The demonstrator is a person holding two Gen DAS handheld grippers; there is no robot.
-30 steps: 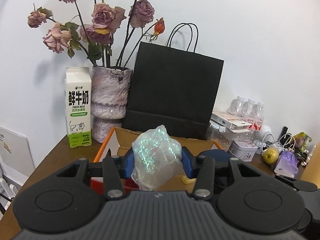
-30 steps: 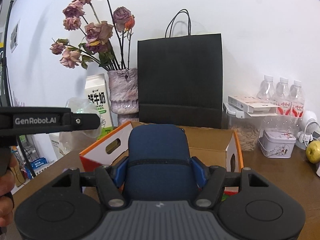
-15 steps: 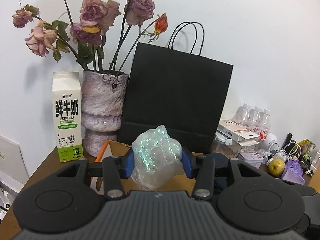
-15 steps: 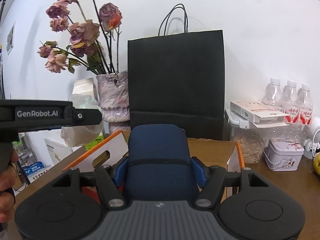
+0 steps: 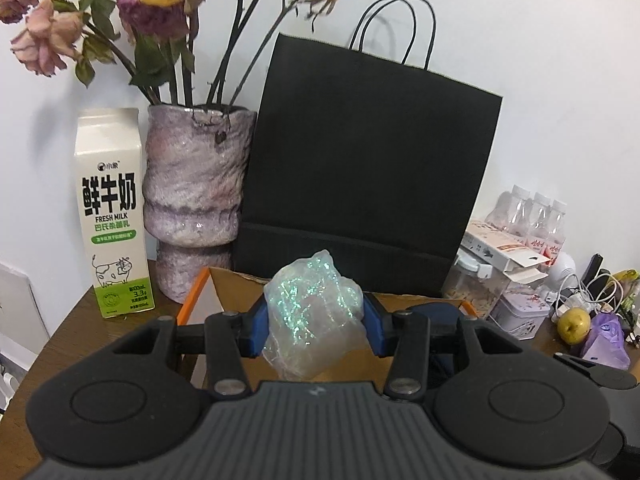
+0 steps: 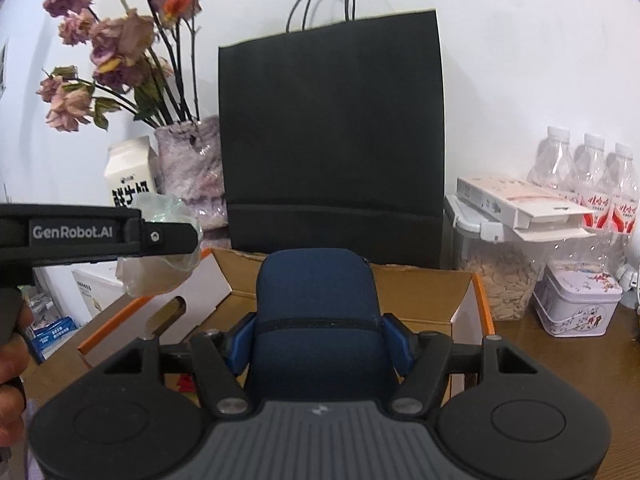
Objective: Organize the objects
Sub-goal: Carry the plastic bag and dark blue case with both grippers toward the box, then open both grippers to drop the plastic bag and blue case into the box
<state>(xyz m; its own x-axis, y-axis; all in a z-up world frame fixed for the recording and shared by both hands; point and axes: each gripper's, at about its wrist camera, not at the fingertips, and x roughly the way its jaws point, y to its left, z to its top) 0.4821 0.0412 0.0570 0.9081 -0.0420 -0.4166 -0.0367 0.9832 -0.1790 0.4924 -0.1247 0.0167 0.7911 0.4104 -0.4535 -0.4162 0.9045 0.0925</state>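
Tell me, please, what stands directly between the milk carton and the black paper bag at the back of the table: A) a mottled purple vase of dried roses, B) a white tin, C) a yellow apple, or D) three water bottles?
A: in the left wrist view the purple vase stands with the milk carton on its left and the black paper bag on its right.

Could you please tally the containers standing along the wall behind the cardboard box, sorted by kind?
Milk carton: 1
Vase: 1
Black paper bag: 1
Water bottles: 3
Clear lidded tub: 1
Tin: 1
Total: 8
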